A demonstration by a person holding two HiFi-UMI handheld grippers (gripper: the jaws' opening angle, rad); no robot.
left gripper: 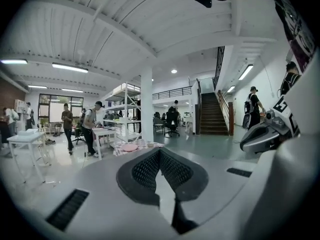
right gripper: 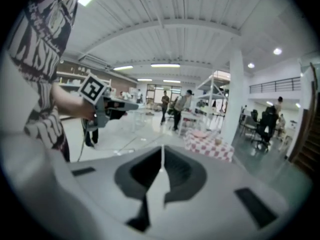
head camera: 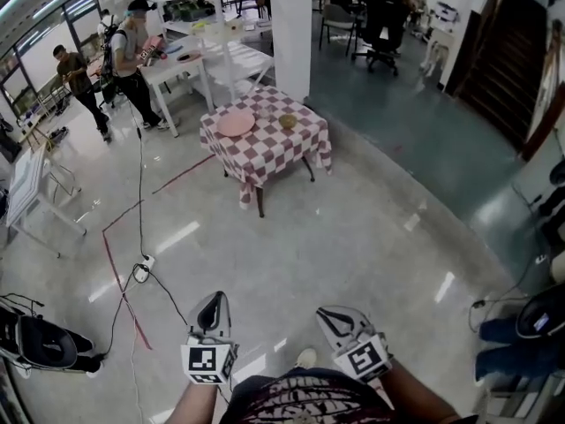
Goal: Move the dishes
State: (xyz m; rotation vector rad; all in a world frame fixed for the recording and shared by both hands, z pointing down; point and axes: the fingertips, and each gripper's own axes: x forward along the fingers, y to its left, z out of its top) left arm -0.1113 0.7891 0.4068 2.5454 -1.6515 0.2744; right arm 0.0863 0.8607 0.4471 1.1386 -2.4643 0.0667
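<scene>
A small table with a red-and-white checked cloth (head camera: 281,147) stands far ahead across the floor. On it lie a pink plate (head camera: 236,124) and a small tan bowl (head camera: 288,121). The same table (left gripper: 141,145) shows tiny in the left gripper view with the pink plate (left gripper: 130,147) on it. In the right gripper view the table (right gripper: 210,147) shows too. My left gripper (head camera: 210,308) and right gripper (head camera: 334,318) are held low near my body, far from the table. Both are shut with nothing between their jaws.
A white pillar (head camera: 290,25) rises just behind the table. White tables (head camera: 177,67) with people (head camera: 132,56) beside them stand at the back left. A cable and red tape line (head camera: 124,281) cross the floor on the left. Bags (head camera: 40,343) lie at the lower left. Stairs (left gripper: 212,116) rise at the right.
</scene>
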